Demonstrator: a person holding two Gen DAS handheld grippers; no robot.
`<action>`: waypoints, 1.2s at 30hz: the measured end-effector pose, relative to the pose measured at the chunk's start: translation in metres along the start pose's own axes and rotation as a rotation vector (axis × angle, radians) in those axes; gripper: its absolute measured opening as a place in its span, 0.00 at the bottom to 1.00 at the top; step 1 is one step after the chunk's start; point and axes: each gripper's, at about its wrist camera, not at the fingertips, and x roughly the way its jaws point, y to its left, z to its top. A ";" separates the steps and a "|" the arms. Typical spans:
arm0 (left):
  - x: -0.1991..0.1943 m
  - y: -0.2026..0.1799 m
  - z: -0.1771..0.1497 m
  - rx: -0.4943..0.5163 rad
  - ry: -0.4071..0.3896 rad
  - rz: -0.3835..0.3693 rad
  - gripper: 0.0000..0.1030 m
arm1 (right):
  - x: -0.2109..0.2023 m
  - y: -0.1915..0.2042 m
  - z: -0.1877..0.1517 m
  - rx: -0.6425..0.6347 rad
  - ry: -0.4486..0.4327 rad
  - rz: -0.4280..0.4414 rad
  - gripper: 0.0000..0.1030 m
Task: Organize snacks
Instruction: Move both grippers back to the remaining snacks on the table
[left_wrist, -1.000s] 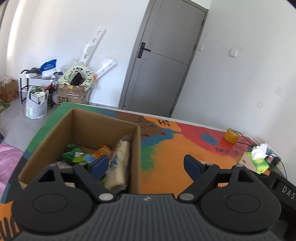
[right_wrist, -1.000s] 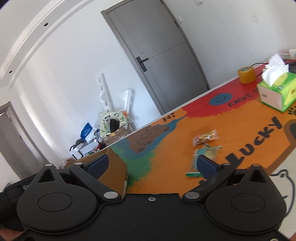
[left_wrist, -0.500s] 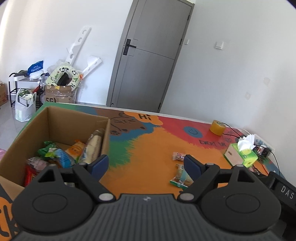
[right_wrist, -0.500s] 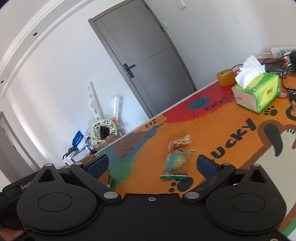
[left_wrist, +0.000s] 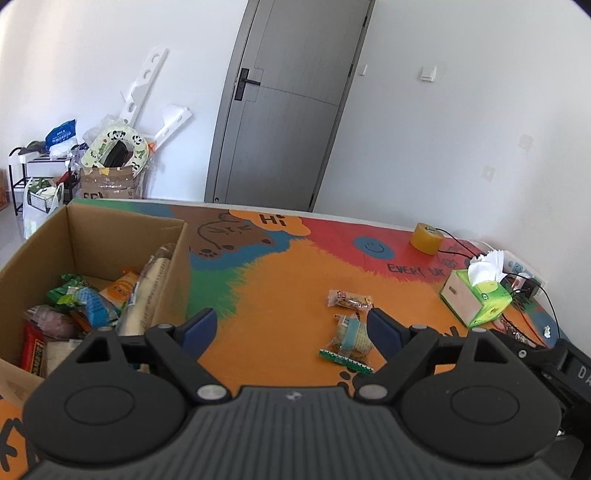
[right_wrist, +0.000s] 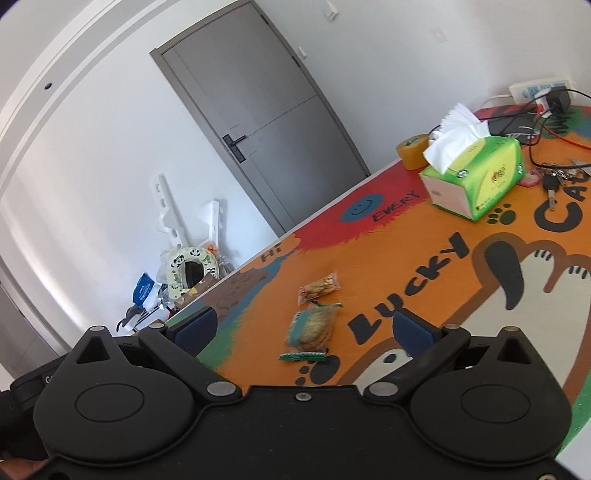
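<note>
Tabletop (left_wrist: 258, 288): snack box (left_wrist: 122, 236) only in left view; keys (right_wrist: 554, 181) only right; both jaws agape, empty.

Both tools (left_wrist: 291, 326) (right_wrist: 301, 325) agape, empty

Bright daylight, soft shadows, fisheye-bent edges — dark corners, slight motion blur

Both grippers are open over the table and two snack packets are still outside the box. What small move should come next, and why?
Probably ease the right gripper forward and down onto the green-edged clear cracker packet, which lies loose on the colourful table mat almost between its open fingers. The brown cardboard box already holds other snacks; the smaller red-trimmed snack packet can follow.
</note>
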 end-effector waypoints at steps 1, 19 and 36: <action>0.002 0.000 0.000 -0.003 0.003 -0.001 0.85 | 0.000 -0.002 0.000 0.003 0.000 -0.003 1.00; 0.059 -0.031 -0.006 0.051 0.093 -0.020 0.85 | 0.031 -0.037 0.009 0.048 0.041 -0.044 0.99; 0.132 -0.068 -0.016 0.115 0.208 0.000 0.84 | 0.077 -0.069 0.027 0.094 0.094 -0.050 0.98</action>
